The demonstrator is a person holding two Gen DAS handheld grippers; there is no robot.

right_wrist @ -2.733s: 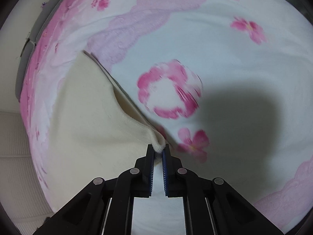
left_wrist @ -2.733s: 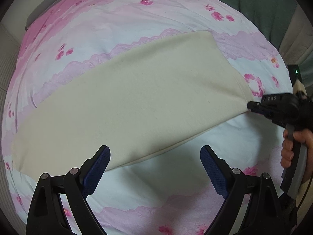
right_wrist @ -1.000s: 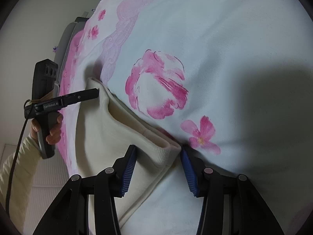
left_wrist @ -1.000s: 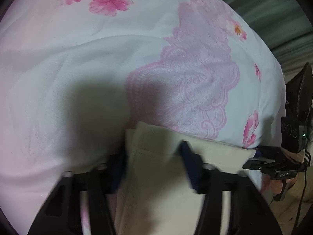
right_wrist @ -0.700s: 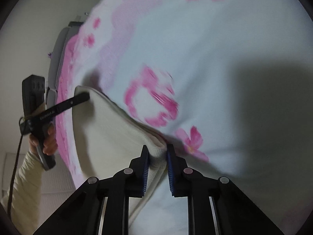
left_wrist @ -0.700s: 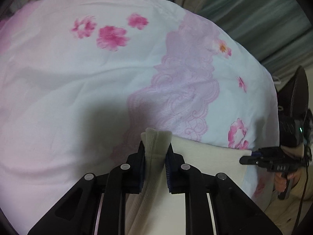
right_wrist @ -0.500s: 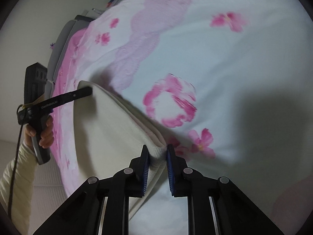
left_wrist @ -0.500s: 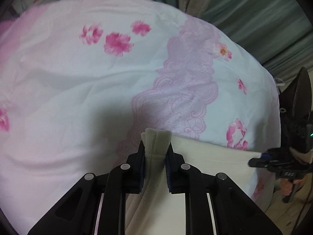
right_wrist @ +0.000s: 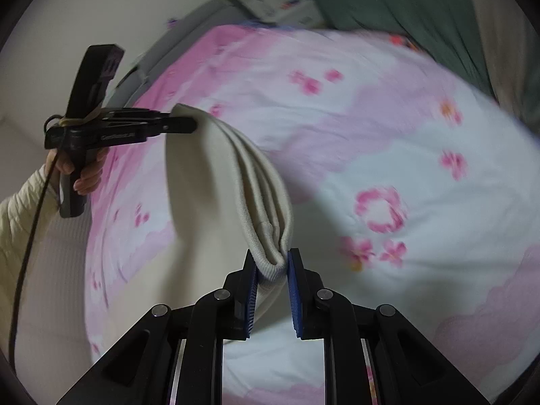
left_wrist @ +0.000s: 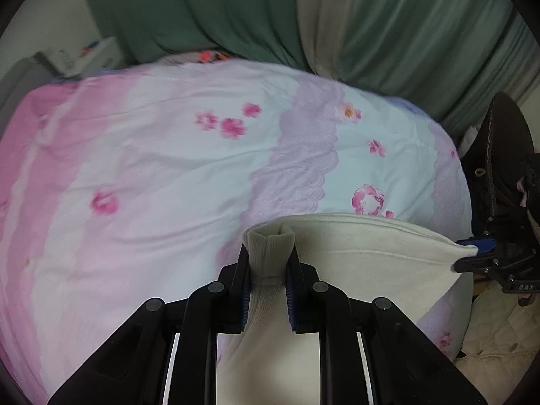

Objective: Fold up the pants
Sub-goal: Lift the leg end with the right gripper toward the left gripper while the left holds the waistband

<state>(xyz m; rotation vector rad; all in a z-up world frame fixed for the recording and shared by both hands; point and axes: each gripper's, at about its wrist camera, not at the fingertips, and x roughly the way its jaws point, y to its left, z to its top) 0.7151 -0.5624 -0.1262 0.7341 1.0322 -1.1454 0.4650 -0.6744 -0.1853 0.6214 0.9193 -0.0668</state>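
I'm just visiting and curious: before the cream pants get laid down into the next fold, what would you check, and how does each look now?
1. Left gripper clamped on the cream pants: ok.
2. Right gripper clamped on the other corner: ok.
3. All cloth layers caught in the right gripper: ok, the stacked edges sit between its pads.
4. Held edge between the grippers taut: ok.
5. Floral bedspread free for laying down: ok.
6. Lower end of the pants hanging straight: cannot tell, out of view.
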